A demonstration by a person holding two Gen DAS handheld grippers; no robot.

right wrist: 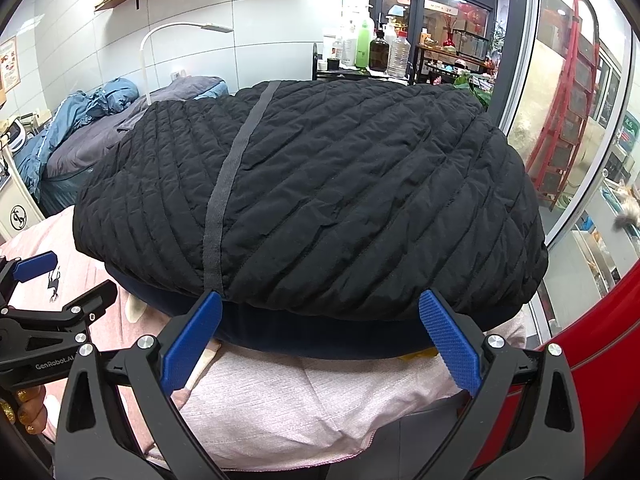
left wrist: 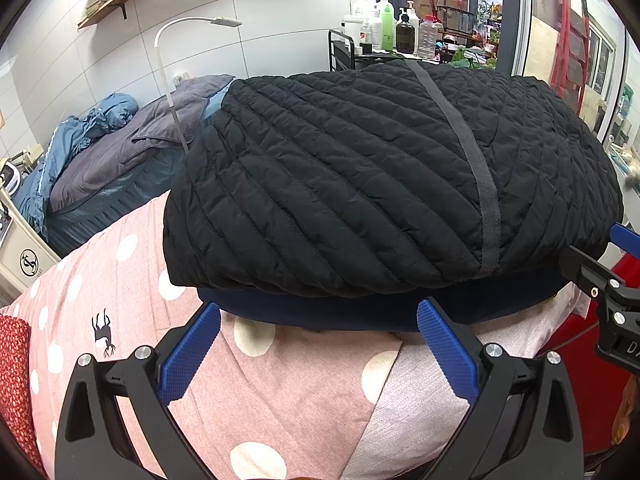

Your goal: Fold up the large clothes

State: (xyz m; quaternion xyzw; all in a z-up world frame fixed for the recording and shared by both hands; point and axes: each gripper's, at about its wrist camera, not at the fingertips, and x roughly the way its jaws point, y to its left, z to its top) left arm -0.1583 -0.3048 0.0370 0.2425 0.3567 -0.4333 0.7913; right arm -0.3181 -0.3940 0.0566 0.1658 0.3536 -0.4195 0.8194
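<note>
A black quilted jacket (left wrist: 360, 176) lies folded in a thick pile, with a grey strip running across it and a dark navy layer (left wrist: 360, 312) under its near edge. It also shows in the right wrist view (right wrist: 320, 188). It rests on a pink polka-dot cover (left wrist: 280, 392). My left gripper (left wrist: 319, 350) is open and empty, just short of the jacket's near edge. My right gripper (right wrist: 320, 344) is open and empty, with its fingertips at the near edge. Each gripper shows in the other's view: the right one (left wrist: 608, 292), the left one (right wrist: 48, 300).
A plain pink cloth (right wrist: 300, 404) lies under the near edge. A bed with grey and blue bedding (left wrist: 100, 152) stands at the back left with a white lamp (left wrist: 180, 40). A cart of bottles (left wrist: 384, 28) stands behind. A red ladder (right wrist: 568, 100) is outside the glass at right.
</note>
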